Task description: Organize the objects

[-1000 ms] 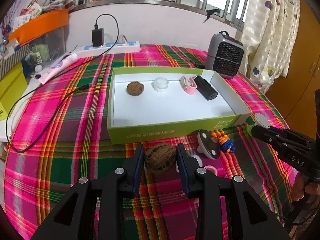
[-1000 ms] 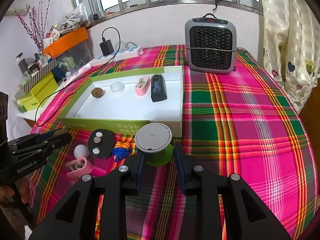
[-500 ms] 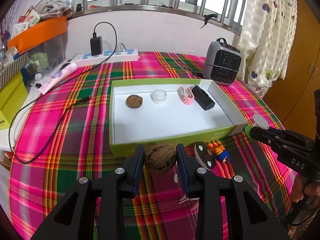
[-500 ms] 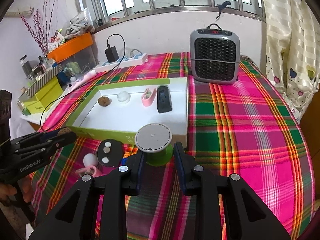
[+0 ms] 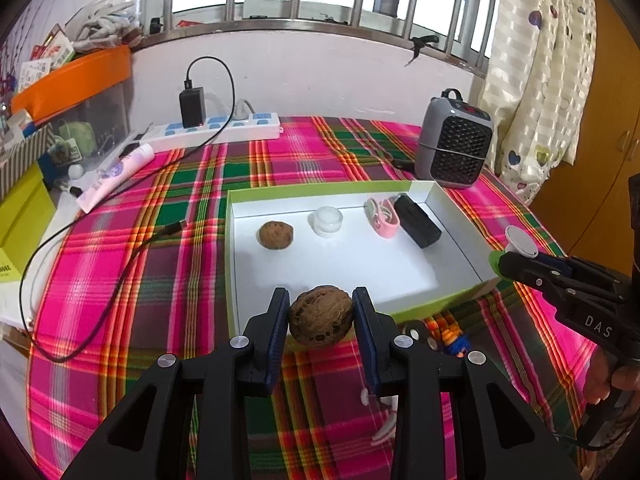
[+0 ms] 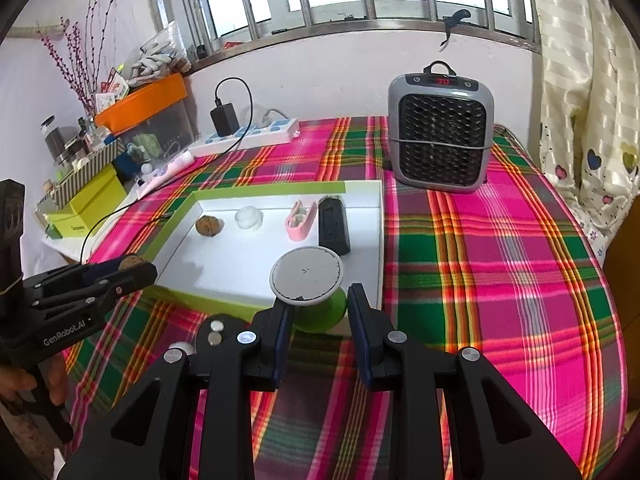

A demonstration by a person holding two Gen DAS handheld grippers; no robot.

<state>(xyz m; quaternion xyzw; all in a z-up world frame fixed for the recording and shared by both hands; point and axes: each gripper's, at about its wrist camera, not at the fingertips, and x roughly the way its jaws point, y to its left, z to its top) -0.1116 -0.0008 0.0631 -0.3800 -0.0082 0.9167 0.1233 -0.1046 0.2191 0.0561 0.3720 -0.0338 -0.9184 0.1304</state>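
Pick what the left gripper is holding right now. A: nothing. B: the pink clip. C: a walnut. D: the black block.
C: the left gripper has a walnut pinched between its pads, lifted above the near edge of the green-rimmed tray.

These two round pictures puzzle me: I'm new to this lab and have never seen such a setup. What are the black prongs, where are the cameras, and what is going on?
There is no robot here. A person holds a hand-operated gripper in each hand, and a fisheye camera on each looks forward along its two fingers. One picture is from the left gripper, which is shut on a walnut. The other is from the right gripper, shut on a green spool with a grey round top. Each view also catches the other gripper at its edge. Ahead, on a plaid tablecloth, lies a shallow green-rimmed box holding another walnut, a small white jar, a pink clip and a black block. A small heater stands behind.
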